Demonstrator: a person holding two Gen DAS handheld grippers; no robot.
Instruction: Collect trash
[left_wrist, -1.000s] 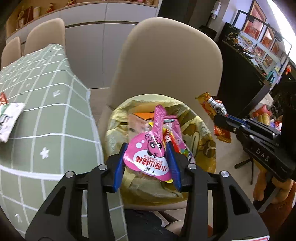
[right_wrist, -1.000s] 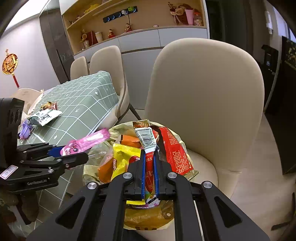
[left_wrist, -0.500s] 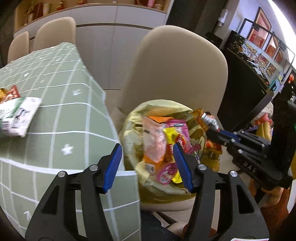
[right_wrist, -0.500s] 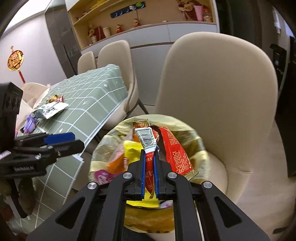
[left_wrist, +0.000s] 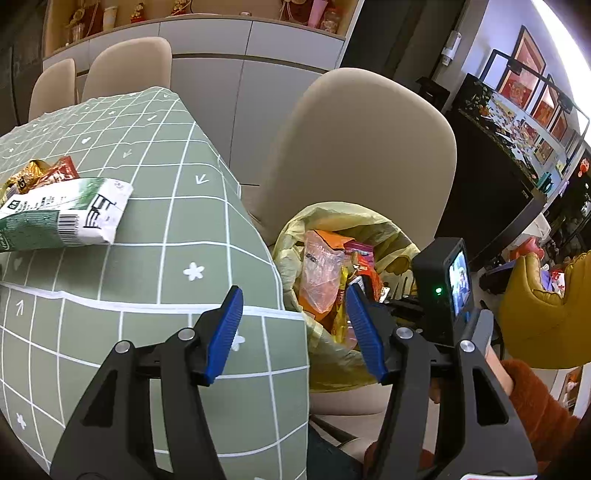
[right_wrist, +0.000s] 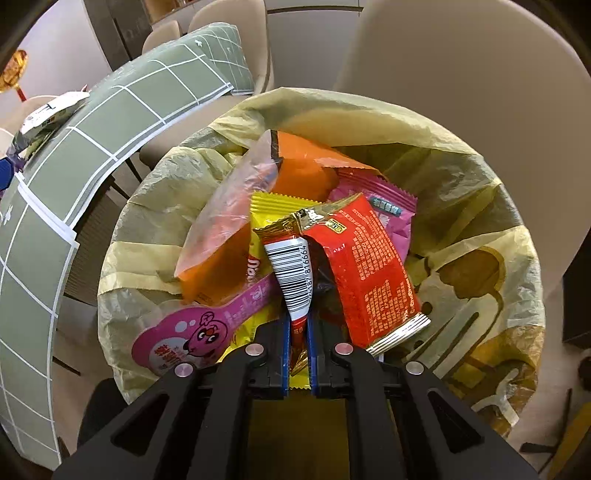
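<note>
Most wrappers already lie in the yellow bag (right_wrist: 461, 177); the right tool (right_wrist: 298, 350) pinches a red wrapper (right_wrist: 365, 273) over it, while the left tool (left_wrist: 295, 332) gapes empty and a green-white packet (left_wrist: 62, 210) waits on the bench (left_wrist: 166, 236).

Black left gripper (left_wrist: 295, 328), ribbed blue fingers (left_wrist: 224, 332), silver screws, rust-orange fuzzy sleeve (left_wrist: 535, 398).
</note>
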